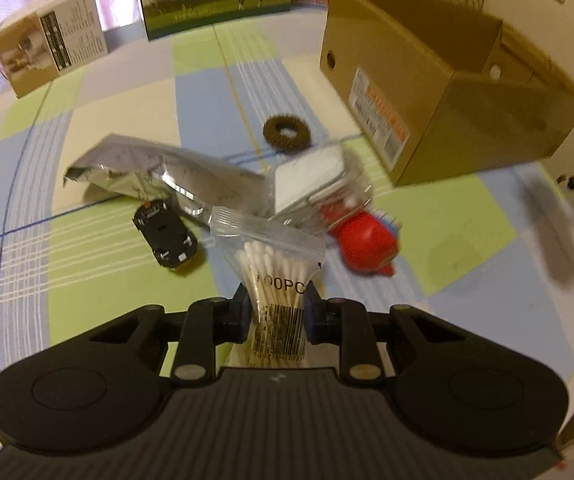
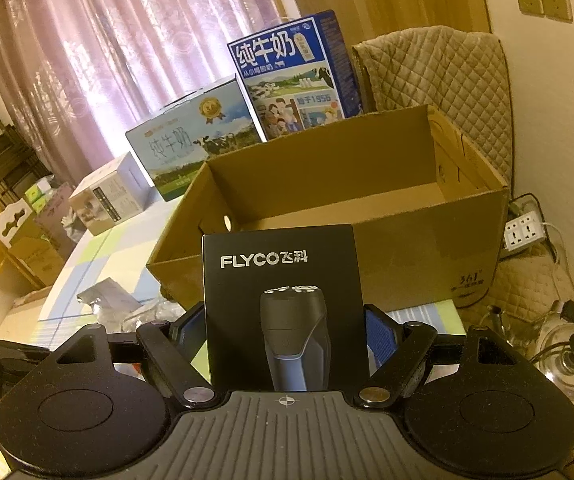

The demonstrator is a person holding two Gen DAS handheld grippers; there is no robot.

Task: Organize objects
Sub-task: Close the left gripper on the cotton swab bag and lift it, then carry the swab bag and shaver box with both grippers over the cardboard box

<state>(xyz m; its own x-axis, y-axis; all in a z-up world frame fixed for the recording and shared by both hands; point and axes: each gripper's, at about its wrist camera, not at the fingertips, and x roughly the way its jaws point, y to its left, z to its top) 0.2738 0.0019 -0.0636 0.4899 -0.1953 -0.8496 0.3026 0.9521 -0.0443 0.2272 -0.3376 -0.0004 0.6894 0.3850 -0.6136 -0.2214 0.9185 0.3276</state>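
My right tool point(image 2: 287, 336) pinches the black FLYCO shaver box point(image 2: 283, 308) upright just before the open cardboard box point(image 2: 427, 252). My left tool point(image 1: 277, 312) pinches a cotton-swab bag point(image 1: 275, 272) printed "00PC", left of that cardboard box point(image 1: 439, 100), above the counter point(image 1: 107, 256).

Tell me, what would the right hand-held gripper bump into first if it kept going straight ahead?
Probably the open brown cardboard box. The right hand-held gripper, shut on the black Flyco shaver box, points at its near wall, though depth is unclear.
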